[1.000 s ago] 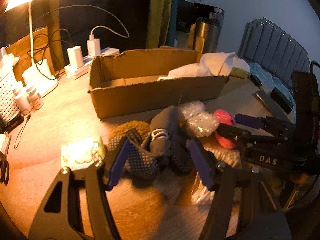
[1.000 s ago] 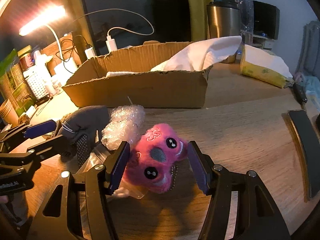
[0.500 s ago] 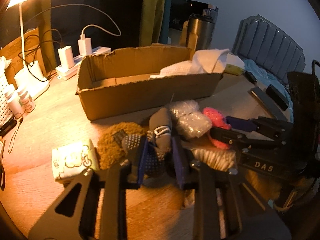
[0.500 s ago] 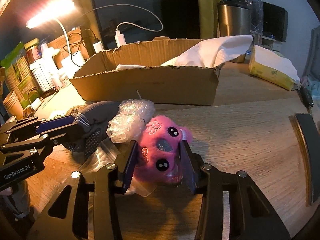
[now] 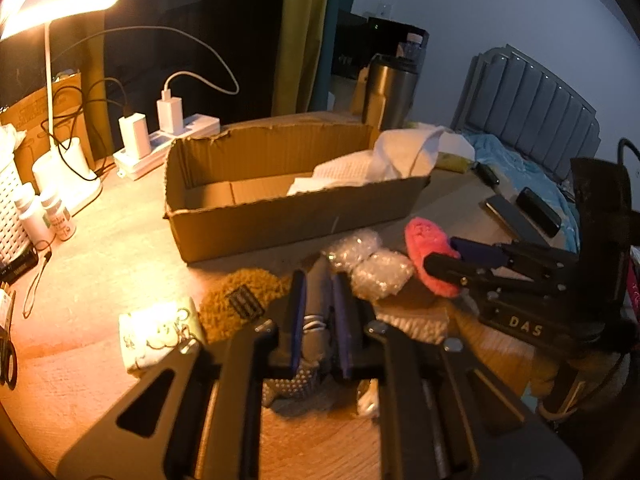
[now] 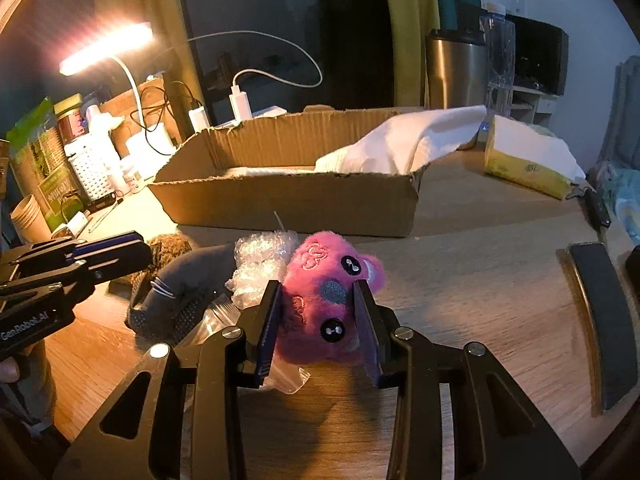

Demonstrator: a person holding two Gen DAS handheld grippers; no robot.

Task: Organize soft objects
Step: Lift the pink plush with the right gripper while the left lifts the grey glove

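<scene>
Both grippers were mid-grasp on the soft pile in front of the cardboard box (image 6: 288,204).

Left gripper (image 5: 320,320) was clamped tight on the grey sock (image 5: 316,312), jaws pressed together around its cuffed part. The dotted sole bulged out below the pads at 6 o'clock. Grip looked bunched but secure.

Right gripper (image 6: 318,316) had its jaws closing on the pink plush toy (image 6: 328,300). Both pads were touching the fur at 3 and 9 o'clock of the face, with the toy sitting on the table (image 6: 460,280).

Bubble wrap (image 6: 260,264) lay touching the plush at its 10 o'clock. A clear plastic bag (image 6: 216,320) ran under the left side of the toy.

To do this step well, I'd judge: finish the squeeze on the plush until the fur compresses, then lift straight up, so the bag and bubble wrap don't drag along. The box sat at 12 o'clock from both grippers, with a white cloth (image 6: 404,144) filling its right end and the left end free. That left end probably suits the sock. Carry over the near wall, not through it, and release low.
</scene>
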